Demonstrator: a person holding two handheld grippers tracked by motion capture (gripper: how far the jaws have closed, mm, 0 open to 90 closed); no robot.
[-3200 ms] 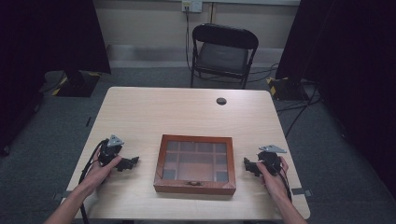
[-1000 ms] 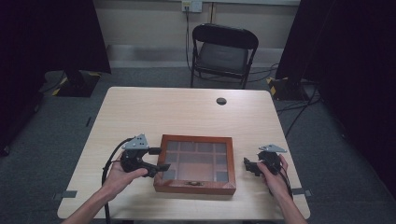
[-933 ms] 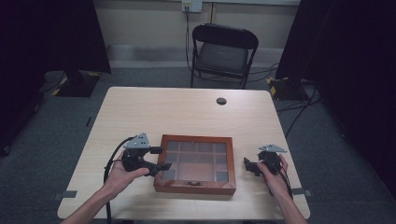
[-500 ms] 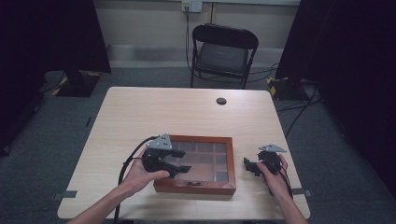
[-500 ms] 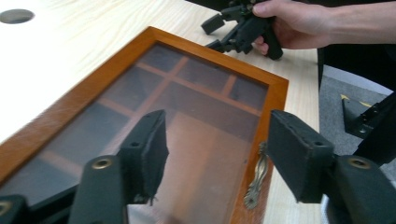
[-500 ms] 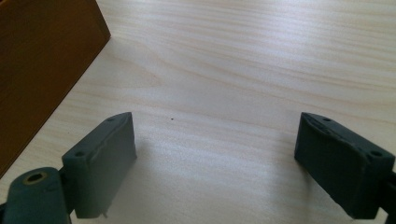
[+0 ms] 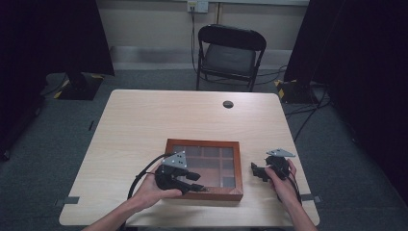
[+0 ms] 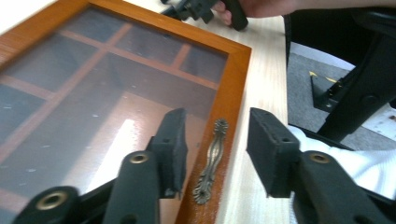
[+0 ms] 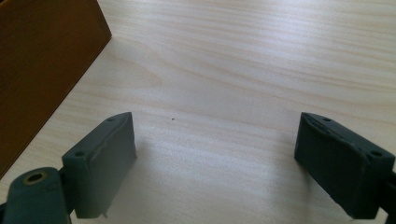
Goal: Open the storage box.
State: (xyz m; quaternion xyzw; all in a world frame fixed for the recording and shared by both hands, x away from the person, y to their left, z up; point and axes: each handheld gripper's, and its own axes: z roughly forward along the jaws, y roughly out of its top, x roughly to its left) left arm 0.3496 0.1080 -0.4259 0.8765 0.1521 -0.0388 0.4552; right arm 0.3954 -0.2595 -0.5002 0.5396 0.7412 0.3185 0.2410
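Observation:
A flat wooden box (image 7: 202, 143) with a glass lid and dividers inside lies near the table's front edge. My left gripper (image 7: 197, 183) hovers over its front rim. In the left gripper view the jaws (image 8: 217, 140) have just been closing and stand on either side of the brass handle (image 8: 212, 158) on the lid frame (image 8: 233, 60), with gaps on both sides. To the right of the box my right gripper (image 7: 254, 171) rests low over bare tabletop, its jaws (image 9: 217, 154) wide open and holding nothing. The box's side wall (image 9: 42, 60) lies to its left.
A black folding chair (image 7: 231, 48) stands behind the table. A small dark round disc (image 7: 228, 104) sits near the table's far edge. Bare tabletop (image 7: 159, 120) stretches behind and left of the box. The left gripper's cable (image 7: 139, 178) loops toward the front edge.
My left gripper has travelled right from beside the box to over its front rim, and its jaws have narrowed around the handle. The right gripper has stayed put.

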